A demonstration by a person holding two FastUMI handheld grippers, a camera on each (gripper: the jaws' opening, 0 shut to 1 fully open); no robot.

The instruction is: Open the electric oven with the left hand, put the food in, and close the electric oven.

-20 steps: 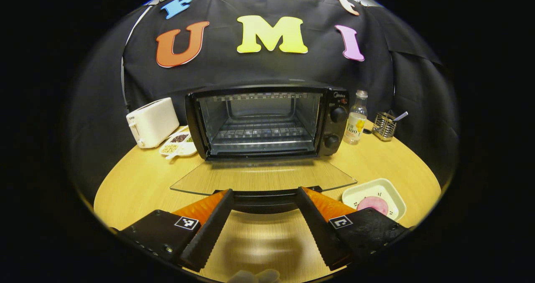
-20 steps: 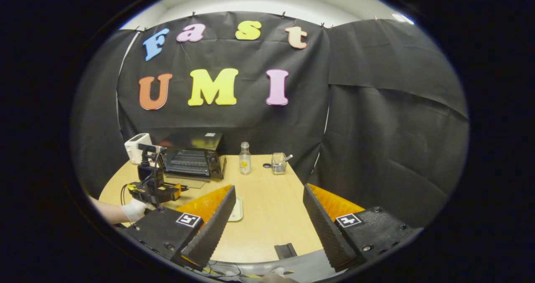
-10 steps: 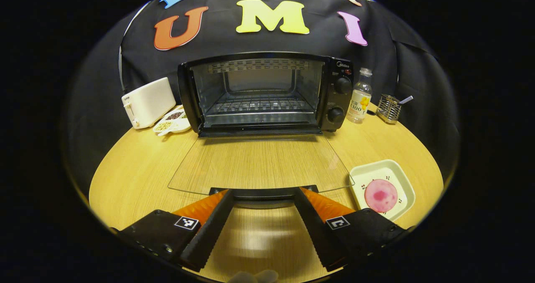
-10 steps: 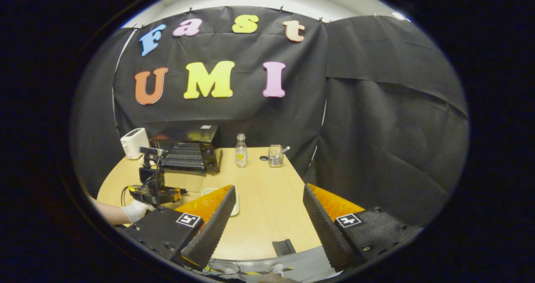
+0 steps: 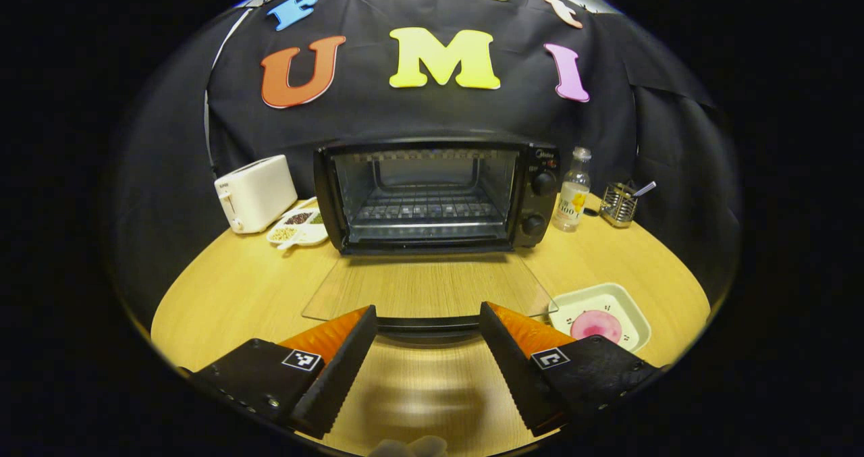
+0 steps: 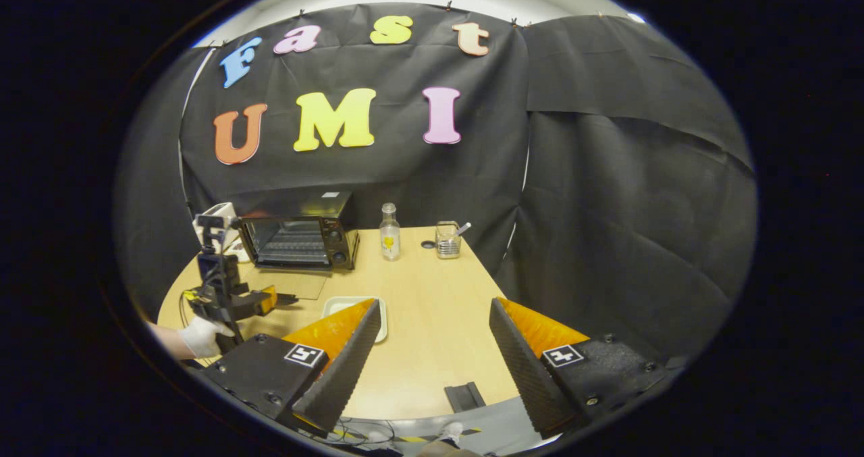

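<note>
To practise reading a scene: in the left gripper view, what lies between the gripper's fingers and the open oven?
In the left gripper view, the oven's lowered glass door lies flat between the left gripper and the oven.

Worktop (image 5: 607, 254): pale wood grain, satin sheen. Electric oven (image 5: 432, 194): black glossy casing, clear glass door (image 5: 432, 288), wire metal rack (image 5: 425, 208). Toaster (image 5: 255, 192): white smooth plastic. Left gripper (image 5: 427, 349) fingers (image 5: 337, 369): matt black, ribbed pads, orange backing.
</note>
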